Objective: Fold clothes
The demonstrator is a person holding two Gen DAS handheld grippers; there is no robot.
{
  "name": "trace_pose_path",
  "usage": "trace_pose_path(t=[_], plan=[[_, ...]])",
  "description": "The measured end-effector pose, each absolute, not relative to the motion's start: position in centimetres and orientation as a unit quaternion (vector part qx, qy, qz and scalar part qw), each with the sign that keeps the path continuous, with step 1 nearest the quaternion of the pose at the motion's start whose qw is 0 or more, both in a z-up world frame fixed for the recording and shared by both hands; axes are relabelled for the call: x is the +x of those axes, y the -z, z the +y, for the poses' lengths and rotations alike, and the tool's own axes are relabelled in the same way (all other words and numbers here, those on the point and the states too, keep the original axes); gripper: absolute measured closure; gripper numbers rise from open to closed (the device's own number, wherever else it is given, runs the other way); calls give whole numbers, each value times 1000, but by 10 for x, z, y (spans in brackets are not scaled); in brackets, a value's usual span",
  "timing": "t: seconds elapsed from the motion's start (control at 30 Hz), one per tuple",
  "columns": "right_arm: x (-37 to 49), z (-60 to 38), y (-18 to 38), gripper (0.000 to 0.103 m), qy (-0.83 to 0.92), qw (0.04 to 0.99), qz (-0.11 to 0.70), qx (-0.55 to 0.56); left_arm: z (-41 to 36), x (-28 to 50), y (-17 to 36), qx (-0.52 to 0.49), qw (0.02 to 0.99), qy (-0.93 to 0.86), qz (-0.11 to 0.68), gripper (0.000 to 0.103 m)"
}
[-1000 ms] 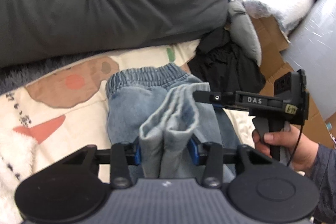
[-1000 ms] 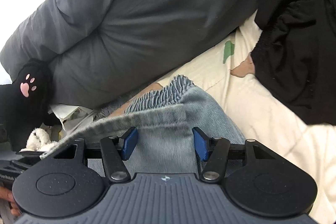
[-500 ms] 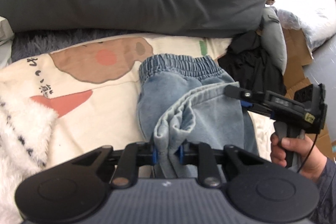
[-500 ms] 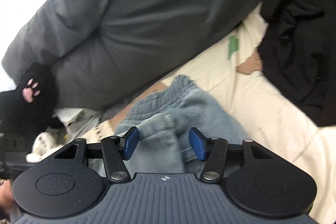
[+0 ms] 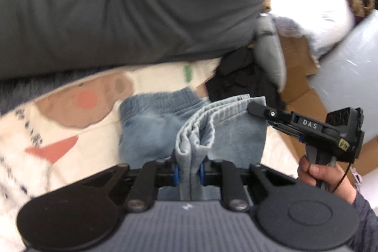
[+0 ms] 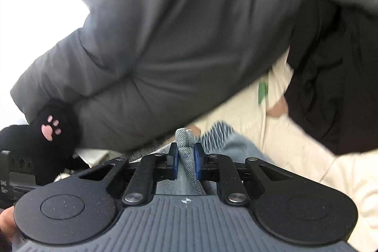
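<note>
Jaws of left gripper [image 5: 188, 173] and right gripper [image 6: 185, 161] have just closed, each pinching folded denim trousers [image 5: 151, 126].

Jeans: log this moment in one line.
jeans: on bed | left gripper: shut on hem | right gripper: shut on hem, just closed

A cream bedspread [image 5: 165, 77] printed with a brown bear face, a pink cheek spot, an orange-red wedge and a small green mark covers the bed. On it lie light blue denim trousers with an elastic waistband [image 5: 146, 124], their waistband towards a bulky dark grey padded duvet [image 5: 132, 11] that rests along the far side. A crumpled black garment [image 5: 238, 84] lies near the trousers' right. White fluffy fabric with dark specks [image 5: 16, 171] lies at the left edge.
</note>
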State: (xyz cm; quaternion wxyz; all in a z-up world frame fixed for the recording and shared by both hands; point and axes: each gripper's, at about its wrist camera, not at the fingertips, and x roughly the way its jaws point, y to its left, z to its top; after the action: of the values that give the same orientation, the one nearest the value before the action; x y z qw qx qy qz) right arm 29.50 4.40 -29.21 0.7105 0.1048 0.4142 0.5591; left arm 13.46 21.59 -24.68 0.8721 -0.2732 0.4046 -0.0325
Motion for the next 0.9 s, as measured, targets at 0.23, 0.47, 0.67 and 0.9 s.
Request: trace_pose_path(t=[0.23,0.47,0.67,0.9], plan=[[302,26,250,90,-544,735,391,107,207,148,231,-256,881,59,394,87],[309,44,272,90,-513,745,417,87,222,177,267,-275,861,31,426,87],[313,70,298,91,-495,751,433,52,234,192,296,-280,856,13,435,87],[323,89,304,91,-483,757,440,22,241,204,296,-289,854,20,432,87]])
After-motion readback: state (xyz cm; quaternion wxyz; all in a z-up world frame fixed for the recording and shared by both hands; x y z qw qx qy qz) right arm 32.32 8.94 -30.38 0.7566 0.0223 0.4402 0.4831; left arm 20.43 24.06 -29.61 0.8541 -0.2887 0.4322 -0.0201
